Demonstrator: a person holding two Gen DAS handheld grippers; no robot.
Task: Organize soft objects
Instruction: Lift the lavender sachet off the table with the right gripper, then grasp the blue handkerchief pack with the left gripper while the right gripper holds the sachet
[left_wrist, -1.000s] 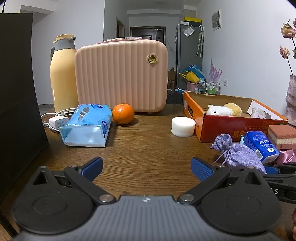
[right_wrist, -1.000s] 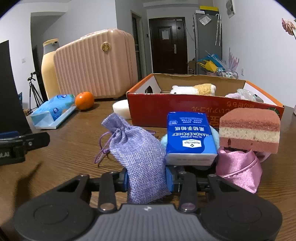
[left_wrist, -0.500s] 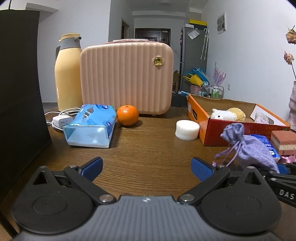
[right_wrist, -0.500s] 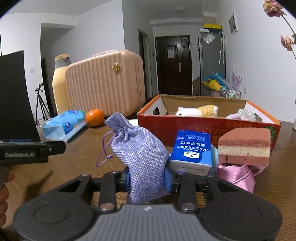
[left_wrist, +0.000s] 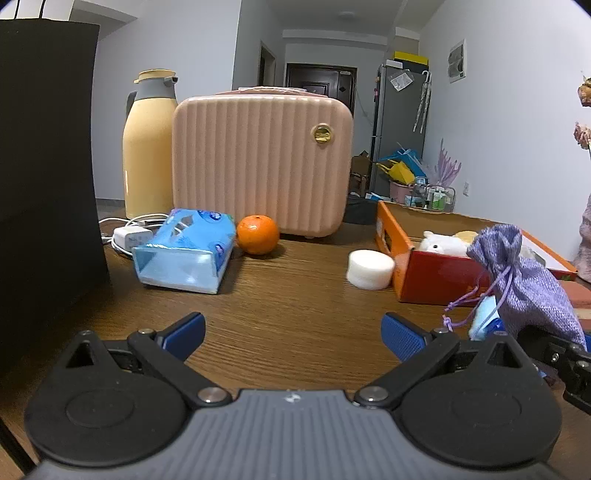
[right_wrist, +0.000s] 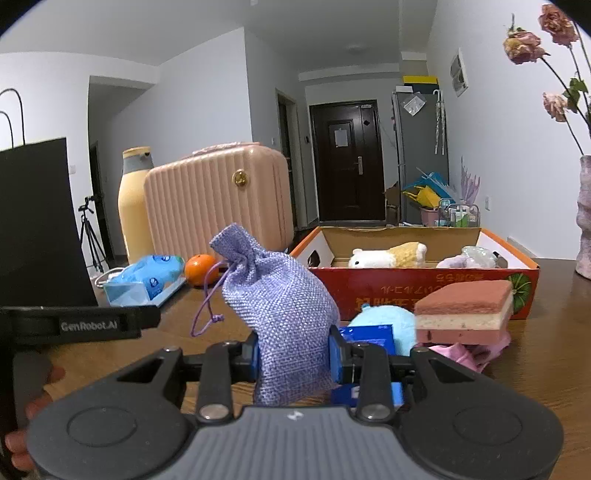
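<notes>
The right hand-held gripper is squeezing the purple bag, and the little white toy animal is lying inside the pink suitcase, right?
Not quite. The right hand-held gripper is squeezing the purple bag, but the white toy animal lies inside the orange cardboard box, not the pink suitcase, which stands closed. The right wrist view shows it.

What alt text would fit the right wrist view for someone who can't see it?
The right tool is shut on a purple pouch, held above a wooden table. Behind it an open box holds a plush toy; a sponge lies in front of the box.
</notes>
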